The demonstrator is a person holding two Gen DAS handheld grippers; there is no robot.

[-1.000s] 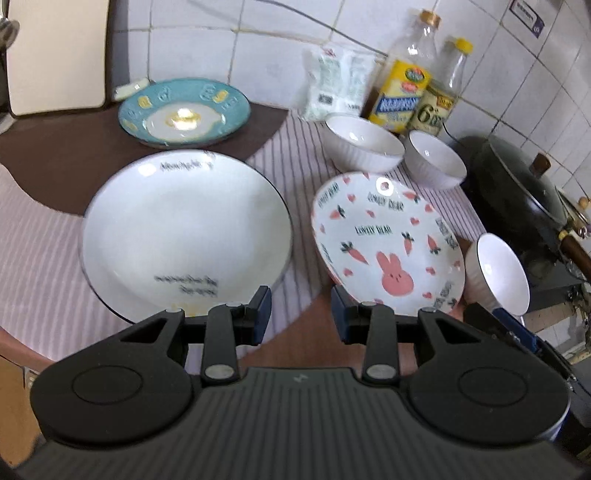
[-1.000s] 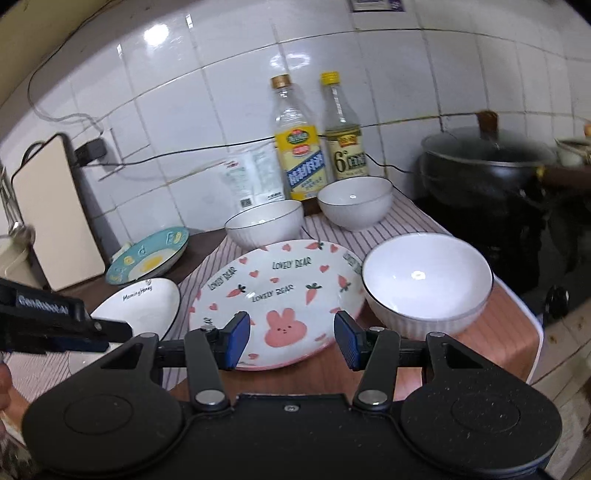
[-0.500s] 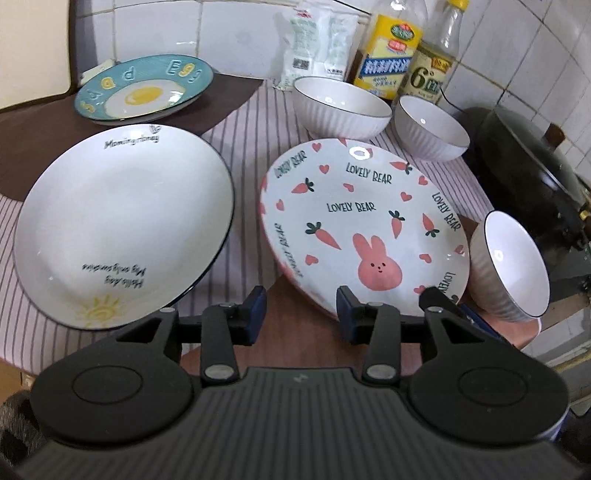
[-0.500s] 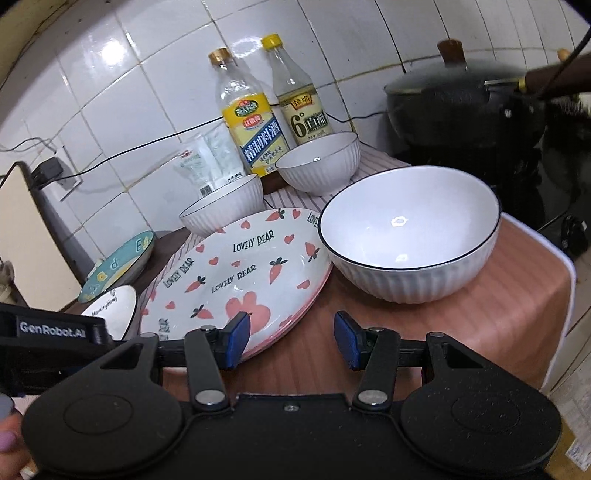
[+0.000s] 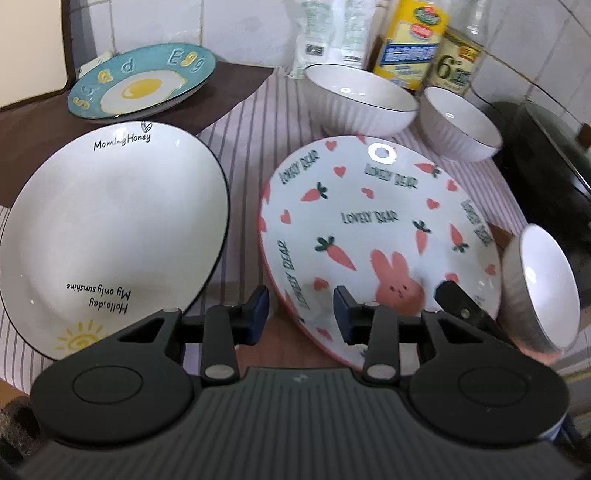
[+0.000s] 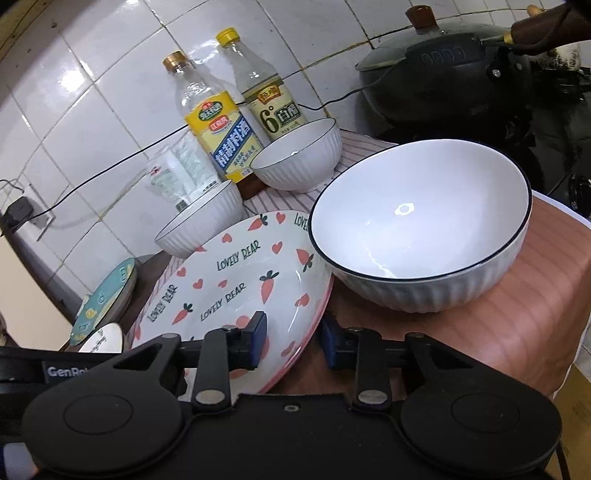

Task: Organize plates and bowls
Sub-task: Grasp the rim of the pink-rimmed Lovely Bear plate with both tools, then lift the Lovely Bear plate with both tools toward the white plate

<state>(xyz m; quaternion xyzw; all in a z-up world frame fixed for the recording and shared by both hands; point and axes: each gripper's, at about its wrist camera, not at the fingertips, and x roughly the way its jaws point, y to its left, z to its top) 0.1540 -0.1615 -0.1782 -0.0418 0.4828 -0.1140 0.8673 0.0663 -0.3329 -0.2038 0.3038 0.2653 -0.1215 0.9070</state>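
Note:
The rabbit-and-carrot plate (image 5: pixel 380 236) (image 6: pixel 236 280) lies in the middle of the counter. My left gripper (image 5: pixel 301 319) is open, its jaws either side of the plate's near-left rim. My right gripper (image 6: pixel 291 341) is open, its jaws straddling the plate's near-right rim. A white "Morning Honey" plate (image 5: pixel 110 229) lies to the left, a blue egg plate (image 5: pixel 142 83) behind it. A white ribbed bowl (image 6: pixel 421 221) (image 5: pixel 543 291) sits at the right, touching the rabbit plate. Two more white bowls (image 5: pixel 360 99) (image 5: pixel 460 123) stand at the back.
Two bottles (image 6: pixel 216 118) (image 6: pixel 267 88) and a plastic bag (image 5: pixel 332 33) stand against the tiled wall. A dark lidded pot (image 6: pixel 458 70) sits on the stove at the right. A striped cloth (image 5: pixel 251 122) covers the counter; its front edge is near.
Both grippers have moved forward and down toward the rabbit plate; its near rim now sits between each pair of jaws. The dishes have not moved.

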